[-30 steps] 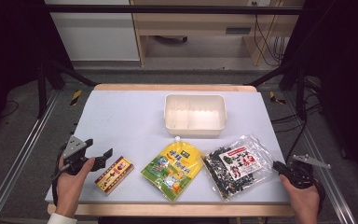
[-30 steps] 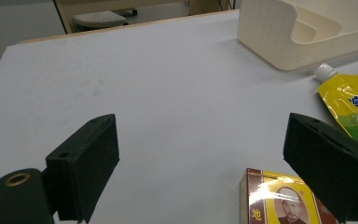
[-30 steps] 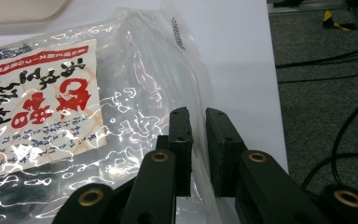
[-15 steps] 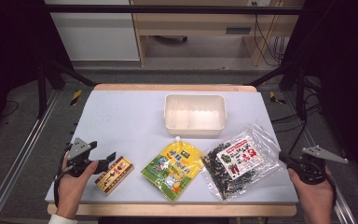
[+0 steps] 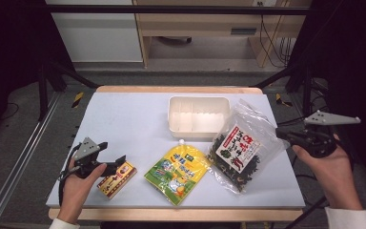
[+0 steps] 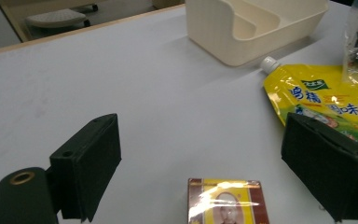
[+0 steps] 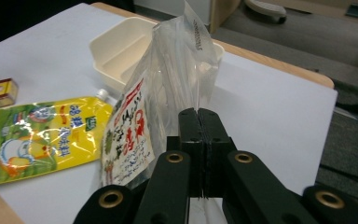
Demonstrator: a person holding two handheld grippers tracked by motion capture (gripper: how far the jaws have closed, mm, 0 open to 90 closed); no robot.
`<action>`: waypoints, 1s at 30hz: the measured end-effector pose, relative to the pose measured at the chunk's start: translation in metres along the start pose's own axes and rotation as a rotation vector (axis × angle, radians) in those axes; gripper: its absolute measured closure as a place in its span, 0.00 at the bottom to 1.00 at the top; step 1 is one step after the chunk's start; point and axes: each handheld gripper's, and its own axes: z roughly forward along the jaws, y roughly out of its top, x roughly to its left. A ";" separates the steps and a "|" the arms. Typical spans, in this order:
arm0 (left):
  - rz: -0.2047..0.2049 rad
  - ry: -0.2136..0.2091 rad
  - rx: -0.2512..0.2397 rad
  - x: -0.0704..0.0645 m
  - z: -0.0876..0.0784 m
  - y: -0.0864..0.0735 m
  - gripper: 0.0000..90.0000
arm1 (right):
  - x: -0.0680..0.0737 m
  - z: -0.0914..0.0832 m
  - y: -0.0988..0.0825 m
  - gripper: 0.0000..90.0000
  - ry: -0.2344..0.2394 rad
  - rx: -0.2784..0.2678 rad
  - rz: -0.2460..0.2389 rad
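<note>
My right gripper [image 5: 280,134] is shut on the edge of a clear bag of dark seaweed [image 5: 240,149] with a red and white label, holding it up at the table's right side. In the right gripper view the pads [image 7: 199,116] pinch the bag's film [image 7: 168,88]; the bag's lower end reaches down to the table. My left gripper [image 5: 118,163] stands open at the front left, its jaws on either side of a small red and yellow box [image 5: 116,177]. The box [image 6: 226,200] lies between the open jaws [image 6: 205,158], untouched.
A yellow spouted pouch [image 5: 178,172] lies flat at the front middle. A cream divided tray [image 5: 198,128] stands behind it, next to the raised bag. The white tabletop's wooden front edge [image 5: 171,213] is close to both hands.
My right gripper has risen with the seaweed bag, pulling it up off the table and towards the tray. My left gripper has edged slightly right, towards the box.
</note>
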 end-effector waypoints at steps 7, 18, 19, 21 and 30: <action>0.080 -0.056 0.004 -0.025 0.006 0.032 0.13 | 0.019 -0.004 0.045 1.00 0.082 0.031 -0.124; 0.253 -0.108 0.016 -0.067 0.013 0.093 0.16 | 0.036 -0.009 0.071 1.00 0.107 0.097 -0.220; 0.272 -0.120 0.007 -0.073 0.015 0.101 0.16 | 0.037 -0.008 0.072 1.00 0.106 0.101 -0.225; 0.314 -0.134 -0.005 -0.083 0.018 0.118 0.18 | 0.040 -0.003 0.075 1.00 0.116 0.114 -0.232; 0.404 -0.168 -0.038 -0.108 0.022 0.161 0.22 | 0.050 -0.001 0.086 1.00 0.144 0.123 -0.262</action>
